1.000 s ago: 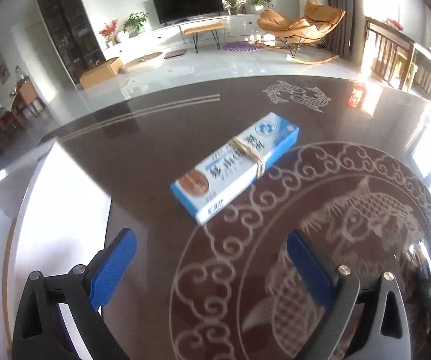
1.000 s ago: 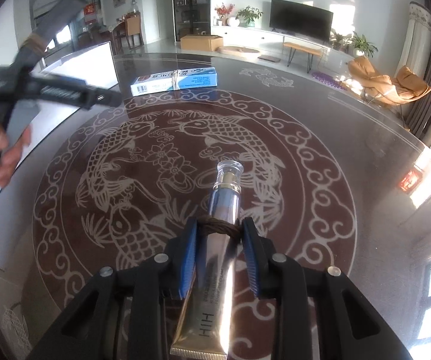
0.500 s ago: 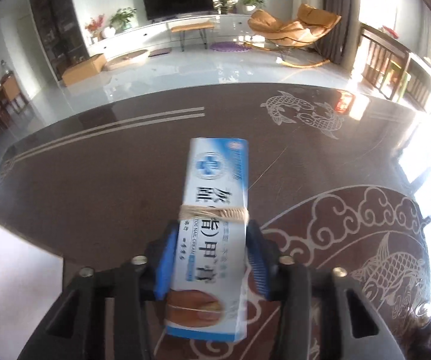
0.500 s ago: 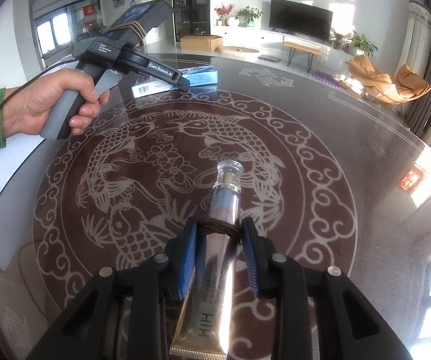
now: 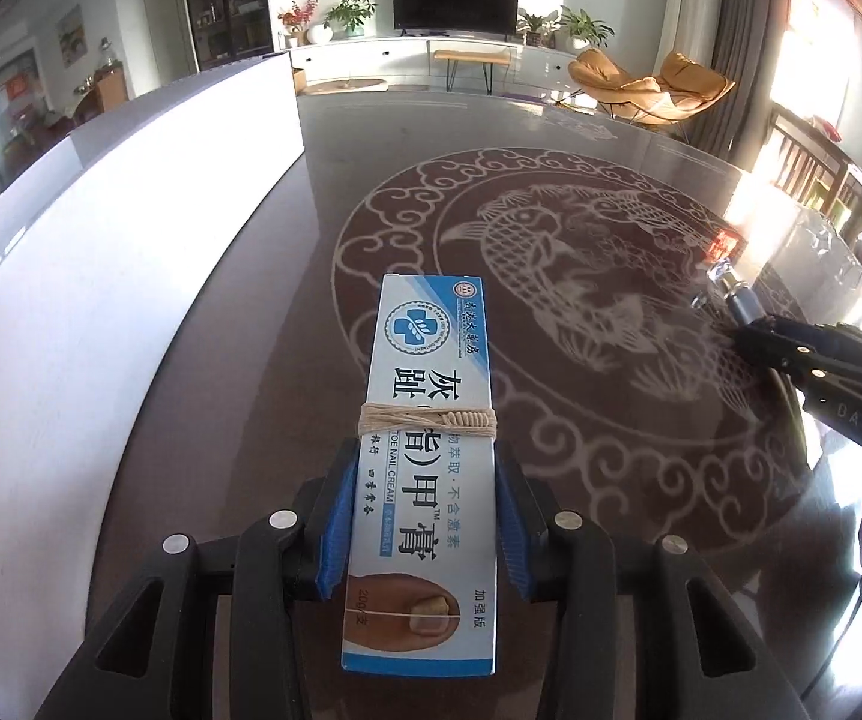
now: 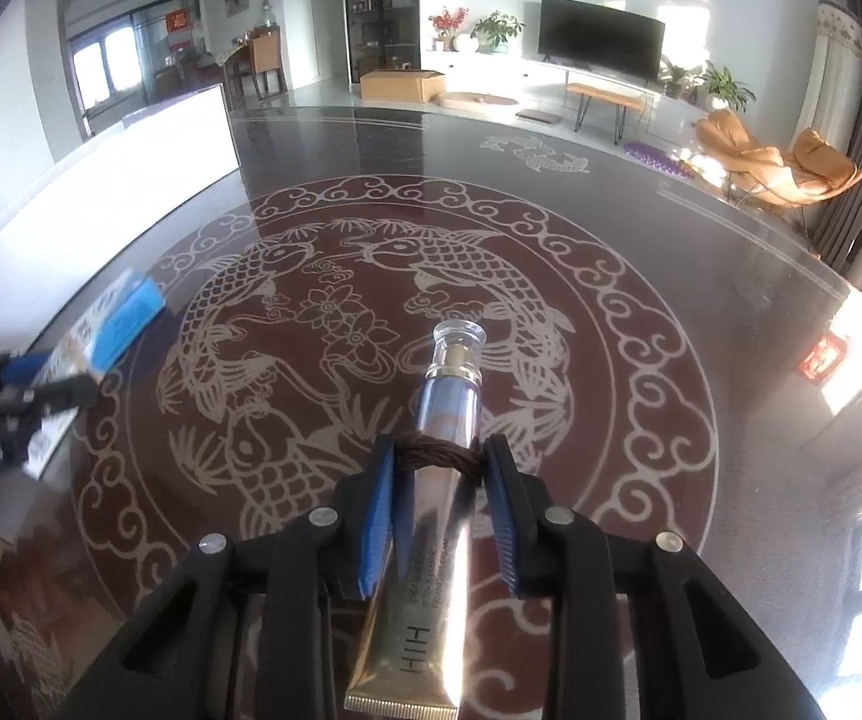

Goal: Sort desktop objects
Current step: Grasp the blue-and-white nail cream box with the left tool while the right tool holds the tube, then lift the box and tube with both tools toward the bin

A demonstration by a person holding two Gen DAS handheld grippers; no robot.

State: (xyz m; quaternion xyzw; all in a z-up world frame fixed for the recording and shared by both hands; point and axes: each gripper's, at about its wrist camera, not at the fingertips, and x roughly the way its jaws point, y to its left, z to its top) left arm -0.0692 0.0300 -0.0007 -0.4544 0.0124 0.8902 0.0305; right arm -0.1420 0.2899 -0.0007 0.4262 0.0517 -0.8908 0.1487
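Above the dark glossy table with its pale carp pattern [image 5: 551,276], my left gripper [image 5: 422,516] is clamped on a blue-and-white cardboard cream box bound with beige twine [image 5: 425,420], box jutting forward between the blue pads. My right gripper [image 6: 440,504] is closed around a silvery tube with a clear cap [image 6: 446,420], cap pointing forward. White board [image 5: 101,252] lies to the left.

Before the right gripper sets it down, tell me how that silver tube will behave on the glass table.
The silver tube has a round body and clear cap, so it may roll on the glossy table, though its flat crimped end should limit that. It looks soft-walled, so the jaws could dent it. The cord band probably helps against slipping.
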